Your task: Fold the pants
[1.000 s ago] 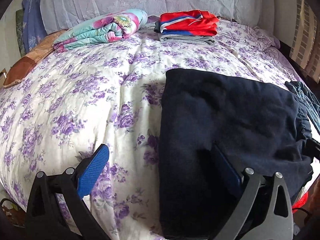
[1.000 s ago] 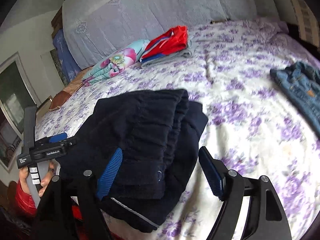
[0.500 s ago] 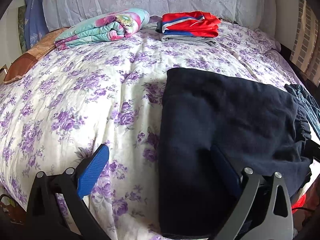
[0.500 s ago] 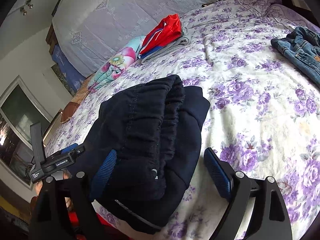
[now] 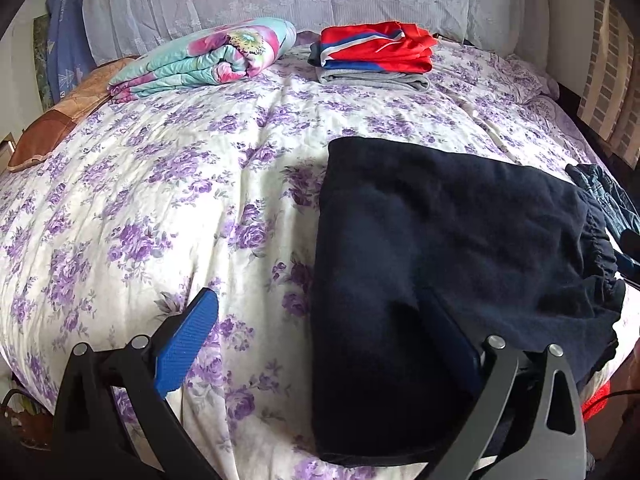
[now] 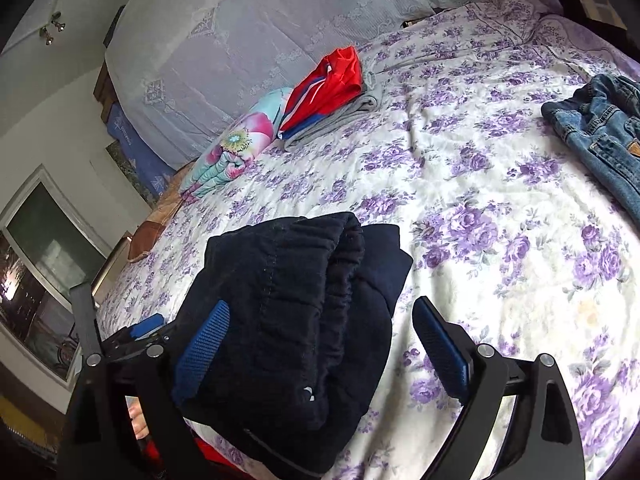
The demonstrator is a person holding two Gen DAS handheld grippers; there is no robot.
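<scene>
Navy pants (image 6: 296,320) folded at bed's near edge, six o'clock. My right gripper (image 6: 320,344) opening wide, gripping nothing; left gripper (image 5: 332,344) wide, empty. Risk: overhanging bundle slides off, waistband layers spring apart.

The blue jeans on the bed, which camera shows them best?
The right wrist view. There the blue jeans lie in clear sight at the right edge on the floral bedspread, with seams and a tan waistband patch visible, though partly cut off. The left wrist view shows only a dark sliver of them behind the folded dark pants.
</scene>
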